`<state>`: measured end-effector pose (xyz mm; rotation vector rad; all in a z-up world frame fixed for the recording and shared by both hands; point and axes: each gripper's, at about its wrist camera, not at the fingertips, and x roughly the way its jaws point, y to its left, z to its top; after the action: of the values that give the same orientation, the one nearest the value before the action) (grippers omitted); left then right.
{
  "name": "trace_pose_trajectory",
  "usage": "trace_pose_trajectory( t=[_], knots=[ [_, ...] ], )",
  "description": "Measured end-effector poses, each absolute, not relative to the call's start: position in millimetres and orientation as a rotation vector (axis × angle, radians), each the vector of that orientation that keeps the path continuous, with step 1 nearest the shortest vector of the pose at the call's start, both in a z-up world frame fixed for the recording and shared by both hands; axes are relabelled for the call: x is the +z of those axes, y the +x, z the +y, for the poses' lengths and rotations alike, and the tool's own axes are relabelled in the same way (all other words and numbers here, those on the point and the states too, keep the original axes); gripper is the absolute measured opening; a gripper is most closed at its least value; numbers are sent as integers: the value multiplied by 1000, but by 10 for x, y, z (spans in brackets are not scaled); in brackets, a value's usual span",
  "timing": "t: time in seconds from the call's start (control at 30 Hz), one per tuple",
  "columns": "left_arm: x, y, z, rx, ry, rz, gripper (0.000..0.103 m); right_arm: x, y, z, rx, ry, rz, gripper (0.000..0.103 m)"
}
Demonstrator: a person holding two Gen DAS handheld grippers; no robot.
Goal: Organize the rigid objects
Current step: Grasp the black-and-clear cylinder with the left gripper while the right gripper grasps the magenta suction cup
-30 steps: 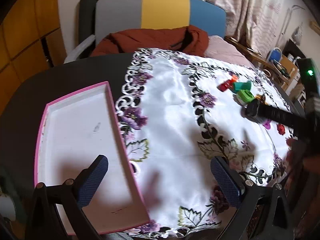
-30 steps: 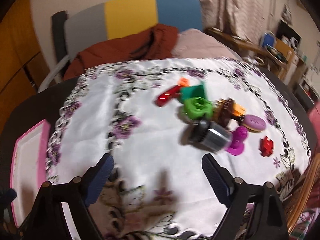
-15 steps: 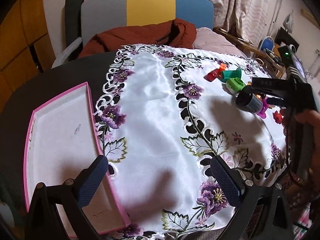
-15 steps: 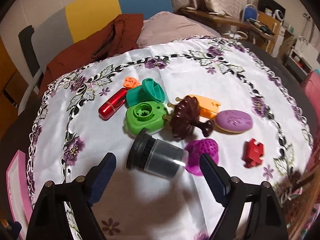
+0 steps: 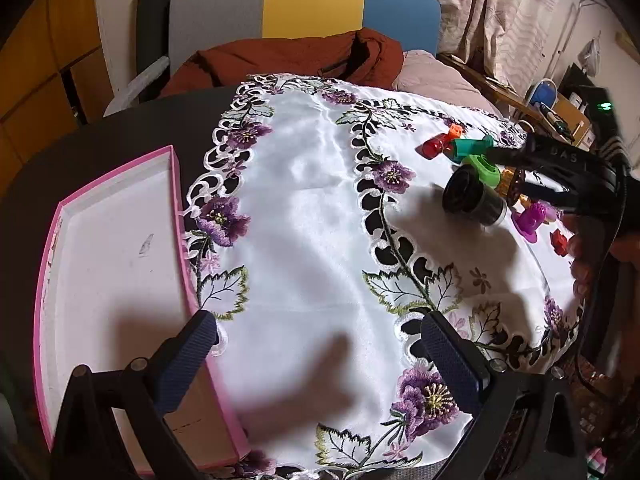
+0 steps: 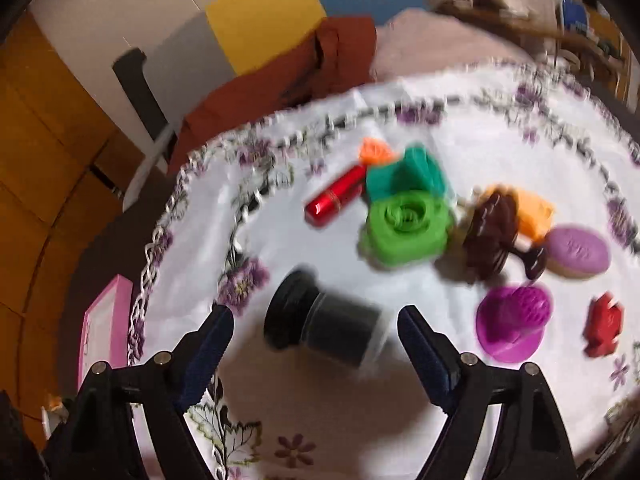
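- Black jar (image 6: 326, 326) is seen lying on its side on the white embroidered tablecloth (image 5: 304, 216); it is taken as the landmark here. It is a short cylinder with a wide ribbed black lid and a smoother, slightly glossy dark body.
- Its long axis is laid about across the right wrist view, the lid end pointing to the pink tray (image 5: 108, 280) and the base end to the magenta piece (image 6: 514, 326).
- The right gripper (image 6: 316, 328) is held just over the jar. Its blue ridged pads (image 6: 212, 340) stand apart, one on each side of the jar, and they are not pressed on it; the right wrist view is blurred.
- Behind the jar, a bright green flower-shaped plastic piece (image 6: 406, 230) is seen, and a teal piece (image 6: 404, 176), a shiny red cylinder (image 6: 336, 200) and a small orange piece (image 6: 374, 152) lie farther behind it.
- To the base side of the jar, a dark brown ribbed piece (image 6: 496, 232), an orange block (image 6: 534, 212), a purple oval (image 6: 578, 252) and a red block (image 6: 604, 324) are placed.
- The left gripper (image 5: 316, 344) is held well apart from the jar, over the cloth edge by the tray. Its claw is spread wide and nothing is between the pads.
- The tray is flat and rectangular, with a white floor and a pink rim.
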<state>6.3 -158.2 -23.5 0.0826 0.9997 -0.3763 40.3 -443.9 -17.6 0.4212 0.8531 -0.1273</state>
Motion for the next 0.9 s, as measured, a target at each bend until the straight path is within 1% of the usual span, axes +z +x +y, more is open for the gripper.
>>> trace_pose_trajectory(
  t=[0.1, 0.2, 0.27, 0.37, 0.4, 0.43, 0.47, 0.53, 0.6, 0.7, 0.73, 0.9],
  knots=[
    [-227, 96, -1635, -375, 79, 1005, 103, -56, 261, -4600, -293, 422, 767, 85],
    [-213, 152, -1772, -387, 75, 1008, 103, -61, 129, -4823, -497, 457, 762, 85],
    [-185, 185, -1907, -415, 73, 1000, 103, -110, 77, -4952, -616, 475, 792, 79],
    [-133, 236, -2132, -448, 86, 979, 103, -194, 13, -5124, -662, 569, 813, 75],
    [-115, 262, -2258, -460, 103, 967, 103, -233, 38, -5149, -668, 580, 833, 73],
    [-99, 280, -2319, -463, 115, 961, 103, -279, 76, -5154, -661, 583, 862, 66],
    [-91, 303, -2422, -465, 138, 950, 103, -324, 92, -5161, -642, 586, 886, 62],
    [-95, 344, -2526, -469, 156, 936, 103, -416, 144, -5154, -605, 600, 934, 61],
    [-128, 398, -2641, -477, 183, 929, 103, -546, 205, -5205, -585, 618, 989, 57],
    [-189, 473, -2766, -483, 199, 931, 103, -648, 220, -5274, -581, 645, 1016, 43],
    [-205, 500, -2808, -490, 201, 935, 103, -666, 221, -5292, -578, 651, 1020, 36],
    [-206, 580, -3036, -519, 203, 926, 103, -625, 244, -5200, -572, 599, 1009, 33]
  ],
)
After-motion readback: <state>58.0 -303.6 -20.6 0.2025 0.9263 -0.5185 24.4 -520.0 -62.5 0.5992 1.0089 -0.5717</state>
